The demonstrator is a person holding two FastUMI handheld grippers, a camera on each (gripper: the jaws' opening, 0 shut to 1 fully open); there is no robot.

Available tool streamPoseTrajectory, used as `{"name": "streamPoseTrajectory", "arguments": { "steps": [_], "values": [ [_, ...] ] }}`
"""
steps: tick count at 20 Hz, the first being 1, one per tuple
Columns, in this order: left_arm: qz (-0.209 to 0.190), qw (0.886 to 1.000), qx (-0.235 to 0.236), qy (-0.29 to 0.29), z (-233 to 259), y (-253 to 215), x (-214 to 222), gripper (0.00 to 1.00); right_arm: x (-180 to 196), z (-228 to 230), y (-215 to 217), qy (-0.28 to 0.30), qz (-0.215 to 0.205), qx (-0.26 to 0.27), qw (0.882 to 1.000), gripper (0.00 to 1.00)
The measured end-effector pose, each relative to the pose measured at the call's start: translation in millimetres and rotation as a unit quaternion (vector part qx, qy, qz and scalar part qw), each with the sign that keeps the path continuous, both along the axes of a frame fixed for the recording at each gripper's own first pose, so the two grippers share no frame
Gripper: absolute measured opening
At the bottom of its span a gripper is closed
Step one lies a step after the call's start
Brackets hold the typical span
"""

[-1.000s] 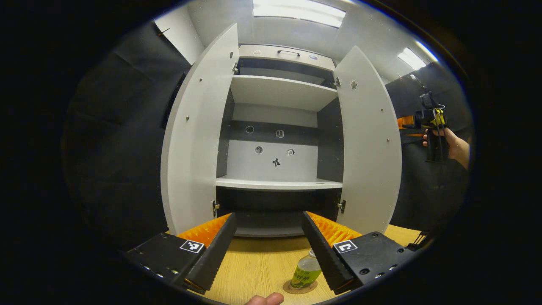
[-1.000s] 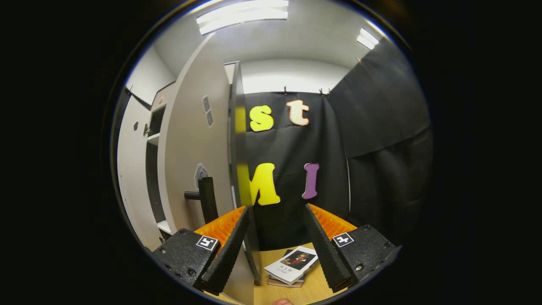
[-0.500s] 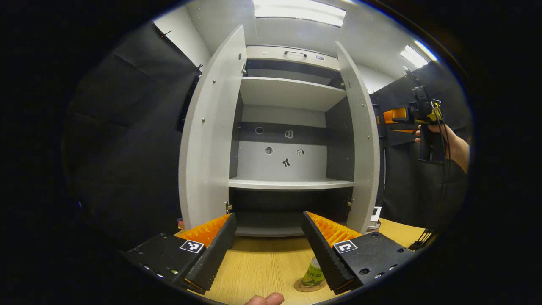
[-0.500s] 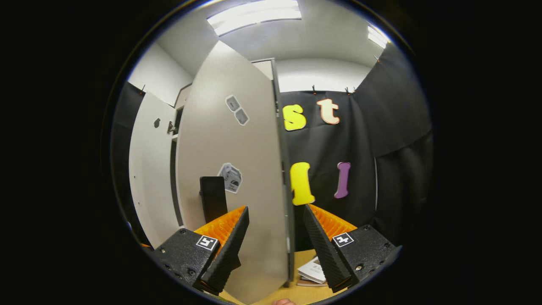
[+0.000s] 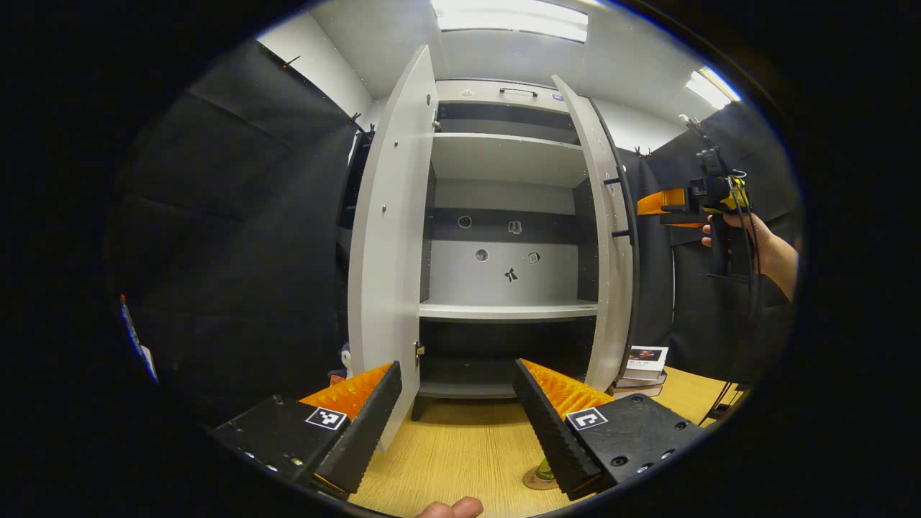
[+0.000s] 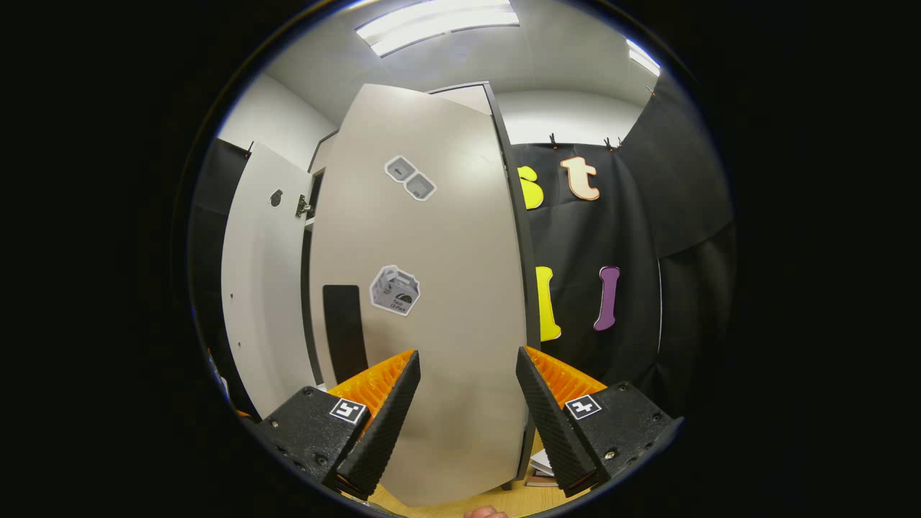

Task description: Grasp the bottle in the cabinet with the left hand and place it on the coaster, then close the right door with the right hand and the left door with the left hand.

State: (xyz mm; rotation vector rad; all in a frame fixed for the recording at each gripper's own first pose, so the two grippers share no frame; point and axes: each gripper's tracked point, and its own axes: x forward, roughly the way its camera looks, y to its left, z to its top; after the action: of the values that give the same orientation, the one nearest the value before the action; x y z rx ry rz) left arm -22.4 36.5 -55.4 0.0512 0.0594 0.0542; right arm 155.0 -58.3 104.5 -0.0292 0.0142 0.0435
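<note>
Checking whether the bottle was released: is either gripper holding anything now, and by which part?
Nothing is held. The left gripper and right gripper both have open jaws; the bottle stands on the coaster.

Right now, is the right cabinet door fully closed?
No. In the left gripper view the right door stands ajar, with the shelves visible between it and the left door.

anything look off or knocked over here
Nothing stands out. The bottle stands on the coaster, mostly hidden behind a finger of the left gripper. Both cabinet doors are partly open, as expected mid-task: right door, left door.
</note>
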Motion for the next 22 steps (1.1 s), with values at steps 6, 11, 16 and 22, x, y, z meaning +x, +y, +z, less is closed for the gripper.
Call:
{"name": "streamPoseTrajectory", "arguments": {
  "steps": [6,11,16,22],
  "values": [
    [-0.018,1.000,0.007,-0.009,16.7,-7.9,0.3,0.95,-41.3,4.5,-4.4,-0.020,-0.015,-0.019,1.000,0.83],
    [-0.041,0.999,-0.002,-0.011,22.6,-23.1,1.9,0.99,-74.7,-41.5,-2.8,-0.012,-0.036,-0.025,0.999,0.83],
    [-0.061,0.998,-0.012,-0.002,19.7,-39.2,-0.5,0.95,-104.7,-99.1,12.0,0.031,-0.028,-0.018,0.999,0.83],
    [-0.057,0.998,-0.024,0.005,19.9,-40.2,-7.0,0.95,-137.5,-143.0,12.2,0.056,-0.044,-0.028,0.997,0.83]
  ]
}}
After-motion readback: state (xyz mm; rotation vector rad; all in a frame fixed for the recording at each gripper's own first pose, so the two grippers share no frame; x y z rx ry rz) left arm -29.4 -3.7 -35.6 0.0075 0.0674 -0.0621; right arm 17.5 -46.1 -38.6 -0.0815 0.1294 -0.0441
